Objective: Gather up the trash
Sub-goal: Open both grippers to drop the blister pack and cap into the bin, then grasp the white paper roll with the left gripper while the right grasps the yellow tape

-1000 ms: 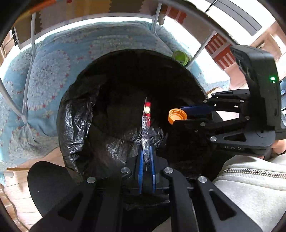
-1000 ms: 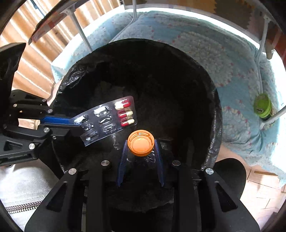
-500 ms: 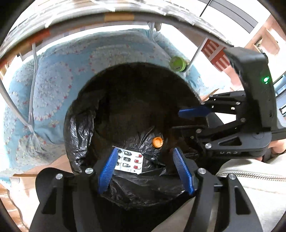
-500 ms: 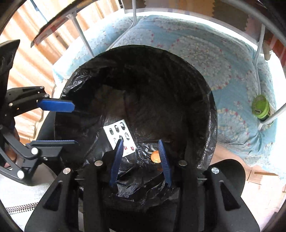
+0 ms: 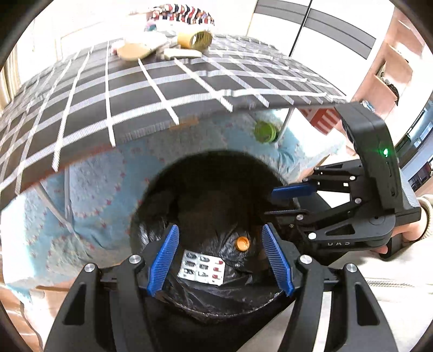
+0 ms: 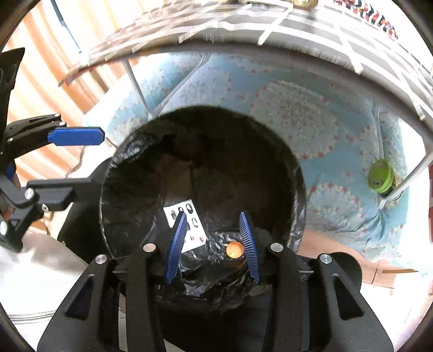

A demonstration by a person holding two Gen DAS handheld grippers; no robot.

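A bin lined with a black trash bag point(image 5: 151, 205) point(image 6: 270, 151) stands below both grippers. A silver pill blister pack point(image 5: 201, 266) point(image 6: 189, 224) and an orange bottle cap point(image 5: 242, 243) point(image 6: 234, 249) lie at its bottom. My left gripper point(image 5: 220, 260) is open and empty above the bin's near rim. My right gripper point(image 6: 213, 243) is open and empty above the bin; it also shows in the left wrist view point(image 5: 286, 200), at the bin's right side. The left gripper shows at the left edge of the right wrist view point(image 6: 67, 162).
A table with a dark checked cloth point(image 5: 135, 89) point(image 6: 324, 24) overhangs the bin; tape rolls and cardboard scraps point(image 5: 167, 46) lie on its far part. A light blue floral cushion point(image 5: 94, 195) point(image 6: 311, 108) and a green lid point(image 5: 265, 132) point(image 6: 380, 176) lie under the table by white legs.
Both grippers opened: the blister pack left my left gripper and the orange cap left my right gripper, and both fell into the bin. Both grippers then rose, bringing the tabletop into view.
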